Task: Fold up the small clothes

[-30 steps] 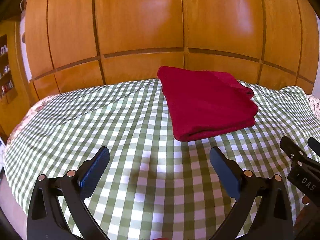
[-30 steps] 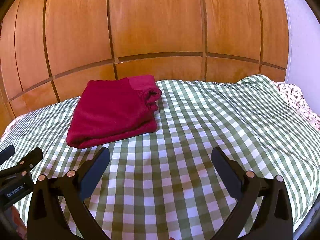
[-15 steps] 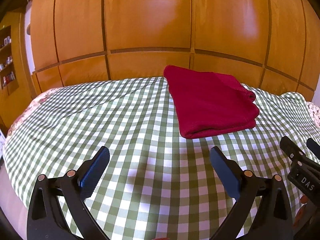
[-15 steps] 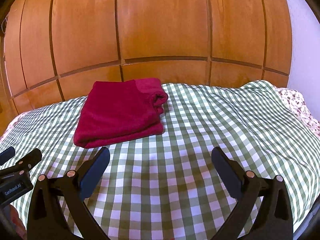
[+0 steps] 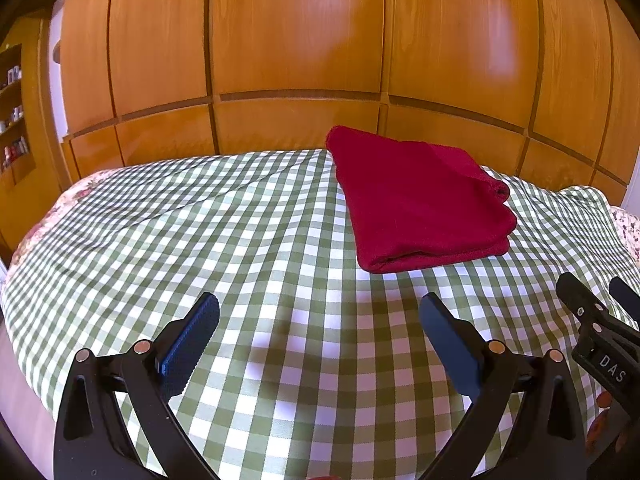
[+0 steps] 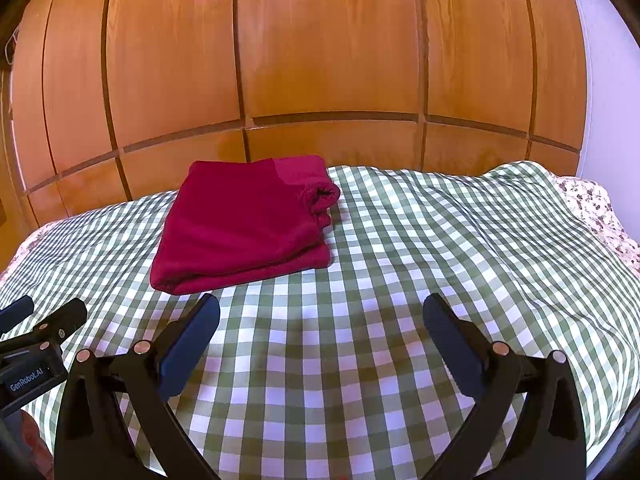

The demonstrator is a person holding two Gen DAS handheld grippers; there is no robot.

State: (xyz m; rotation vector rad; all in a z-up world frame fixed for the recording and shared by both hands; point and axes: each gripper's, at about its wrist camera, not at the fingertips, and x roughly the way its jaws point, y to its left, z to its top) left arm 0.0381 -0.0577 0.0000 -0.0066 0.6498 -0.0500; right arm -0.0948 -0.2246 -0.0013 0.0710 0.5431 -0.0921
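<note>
Both the left gripper (image 5: 319, 322) and right gripper (image 6: 321, 322) hang spread and empty low in frame, red cloth (image 6: 244, 226) folded mid-frame on the checked sheet (image 6: 400, 272), so best leave the 2 clear.

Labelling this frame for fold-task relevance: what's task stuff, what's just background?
Job:
- folded dark red fleece garment, lying on the bed
- left gripper, jaws open, holding nothing
- right gripper, jaws open, holding nothing

Background:
- green-and-white checked bedspread
- orange wooden wardrobe panels
- floral sheet edge
</note>
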